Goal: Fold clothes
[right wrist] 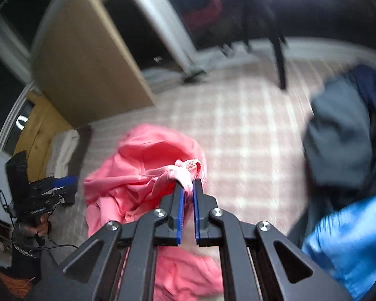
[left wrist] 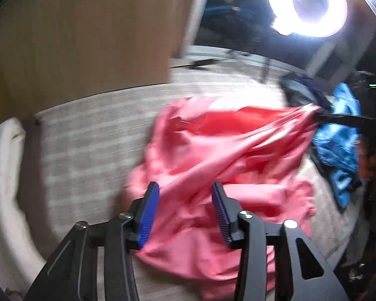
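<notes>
A crumpled pink garment (left wrist: 213, 155) lies on a checked bed cover (left wrist: 87, 138). My left gripper (left wrist: 185, 190) is open, its blue pads (left wrist: 148, 215) on either side of a raised fold of the pink cloth, just above it. My right gripper (right wrist: 188, 185) is shut on an edge of the pink garment (right wrist: 143, 165) and lifts it, pulling the cloth taut. In the left wrist view the right gripper (left wrist: 320, 114) shows at the right, pinching the garment's corner. In the right wrist view the left gripper (right wrist: 60, 183) shows at the far left.
A pile of grey and navy clothes (right wrist: 338, 135) and a shiny blue garment (right wrist: 351, 240) lie to the right on the bed. A wooden board (left wrist: 75, 37) stands behind the bed. A bright ring lamp (left wrist: 308, 5) is at the back. A white pillow (left wrist: 5, 175) lies left.
</notes>
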Demonstrator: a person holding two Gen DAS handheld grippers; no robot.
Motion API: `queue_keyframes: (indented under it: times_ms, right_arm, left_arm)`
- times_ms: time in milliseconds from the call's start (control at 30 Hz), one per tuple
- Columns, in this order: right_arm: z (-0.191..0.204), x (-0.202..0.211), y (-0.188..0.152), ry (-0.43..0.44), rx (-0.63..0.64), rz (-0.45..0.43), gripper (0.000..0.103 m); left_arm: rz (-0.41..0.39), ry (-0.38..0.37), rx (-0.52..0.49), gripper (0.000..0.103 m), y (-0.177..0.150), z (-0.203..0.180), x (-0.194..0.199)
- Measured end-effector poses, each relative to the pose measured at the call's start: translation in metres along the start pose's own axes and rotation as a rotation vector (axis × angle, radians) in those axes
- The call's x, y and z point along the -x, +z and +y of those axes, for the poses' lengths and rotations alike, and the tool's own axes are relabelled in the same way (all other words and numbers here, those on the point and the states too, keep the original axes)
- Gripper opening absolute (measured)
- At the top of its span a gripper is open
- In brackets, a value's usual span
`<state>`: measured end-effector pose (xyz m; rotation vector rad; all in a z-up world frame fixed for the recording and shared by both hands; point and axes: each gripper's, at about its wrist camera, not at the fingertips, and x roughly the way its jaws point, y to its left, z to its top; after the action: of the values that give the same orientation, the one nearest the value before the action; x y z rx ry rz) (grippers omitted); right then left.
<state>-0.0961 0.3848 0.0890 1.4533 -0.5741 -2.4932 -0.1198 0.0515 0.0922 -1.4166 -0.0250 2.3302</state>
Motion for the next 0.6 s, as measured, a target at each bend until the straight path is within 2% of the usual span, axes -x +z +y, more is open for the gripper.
queue_keyframes:
  times_ms: [200,300,367,400,433,500,600]
  right_arm:
    - [-0.010,-0.008,-0.009,0.017,-0.029,0.011,0.006]
    - [-0.008,-0.008,-0.007,0.029,-0.013,0.010,0.006]
    - [-0.009,-0.003,-0.005,0.041,-0.001,0.003,0.006]
    - [-0.009,0.001,-0.004,0.045,0.002,-0.003,0.006]
    - [-0.010,0.003,-0.003,0.049,0.004,-0.009,0.006]
    - [-0.008,0.009,-0.002,0.061,0.010,-0.015,0.006]
    - [0.002,0.013,-0.002,0.078,0.038,-0.021,0.006]
  left_arm:
    - [0.049,-0.087,-0.158,0.044,0.023,-0.060,-0.042]
    - [0.061,-0.078,-0.244,0.044,0.035,-0.082,-0.067]
    - [0.077,-0.052,-0.310,0.039,0.039,-0.091,-0.088]
    - [0.096,-0.057,-0.314,0.019,0.040,-0.090,-0.096]
    - [0.120,-0.072,-0.299,0.003,0.040,-0.087,-0.101]
    - [0.147,-0.105,-0.263,0.001,0.039,-0.079,-0.105]
    - [0.075,-0.167,-0.173,0.001,0.033,-0.055,-0.063]
